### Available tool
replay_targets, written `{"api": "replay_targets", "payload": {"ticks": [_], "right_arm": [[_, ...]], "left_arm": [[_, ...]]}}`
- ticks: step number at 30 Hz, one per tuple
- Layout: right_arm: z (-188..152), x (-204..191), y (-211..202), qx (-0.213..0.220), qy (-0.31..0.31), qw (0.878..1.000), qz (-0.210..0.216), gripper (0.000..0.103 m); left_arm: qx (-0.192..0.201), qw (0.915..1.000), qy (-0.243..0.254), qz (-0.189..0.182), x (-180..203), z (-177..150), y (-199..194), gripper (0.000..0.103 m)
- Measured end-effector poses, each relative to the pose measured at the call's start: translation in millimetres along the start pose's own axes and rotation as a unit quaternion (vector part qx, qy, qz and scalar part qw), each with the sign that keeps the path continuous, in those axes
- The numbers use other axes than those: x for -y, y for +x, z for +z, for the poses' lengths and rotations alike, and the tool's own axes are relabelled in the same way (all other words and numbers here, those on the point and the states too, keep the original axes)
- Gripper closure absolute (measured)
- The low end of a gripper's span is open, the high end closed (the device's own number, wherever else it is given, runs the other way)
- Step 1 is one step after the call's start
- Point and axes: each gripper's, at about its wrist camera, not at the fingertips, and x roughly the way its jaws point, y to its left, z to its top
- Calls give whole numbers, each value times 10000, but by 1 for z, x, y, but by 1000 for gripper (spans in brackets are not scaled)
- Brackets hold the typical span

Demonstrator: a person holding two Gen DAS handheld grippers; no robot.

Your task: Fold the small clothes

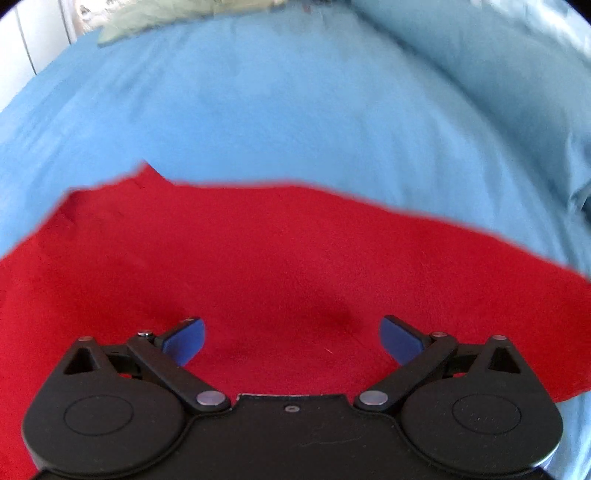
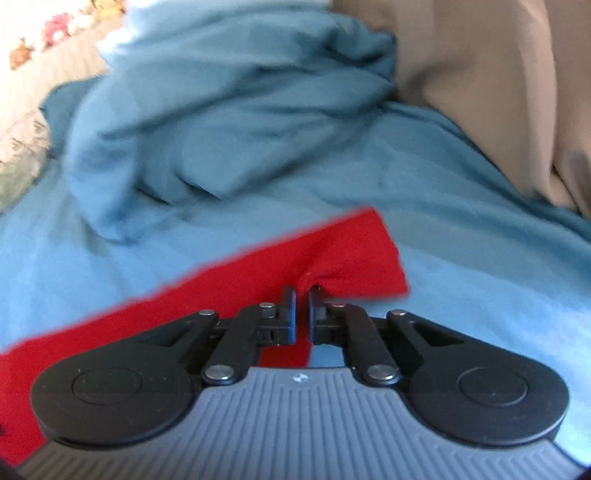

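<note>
A red cloth (image 1: 258,251) lies spread on a blue bedsheet (image 1: 295,110). My left gripper (image 1: 291,332) is open wide, hovering just above the middle of the red cloth, holding nothing. In the right wrist view the red cloth (image 2: 343,251) runs from lower left to its right end. My right gripper (image 2: 303,295) is shut on the red cloth near that right end, and the fabric puckers at the fingertips.
A bunched blue blanket (image 2: 229,122) lies ahead of the right gripper. A beige pillow or cushion (image 2: 498,85) stands at the right. A greenish patterned fabric (image 1: 155,18) lies at the far edge of the bed. The bedsheet (image 2: 480,277) surrounds the cloth.
</note>
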Motion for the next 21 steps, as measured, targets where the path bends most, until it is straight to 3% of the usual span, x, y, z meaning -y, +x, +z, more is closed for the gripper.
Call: {"api": "replay_targets", "payload": {"ticks": [5,7,9,12,15,19,21], "right_arm": [[27,-83,-61,368,-295,9932,1060,81],[27,-129,-86,490,-616,9839,1603,81],[16,-182,-112,588,-1110,9671,2212,81],[-30,-261,-137,477,-2070,9312,2962,81],[-108,-323,-134,12,-2916,8990,3269,81],[-206,-364,-115,-585,-3867,8666,3100,82],[-226,-364,-116,-498,-4066,8620,2987,79]], "left_arm": [[439,9989,-126,70,-62,11,-52,0],[505,9984,-234,-21,-95,12,-69,0],[601,9974,-393,-7,-130,9,-84,0],[733,9950,-630,259,-177,-3,-98,0],[728,9921,-870,527,-217,-23,-98,0],[456,9899,-1187,623,-256,-51,-82,0],[361,9895,-1276,569,-267,-63,-75,0]]}}
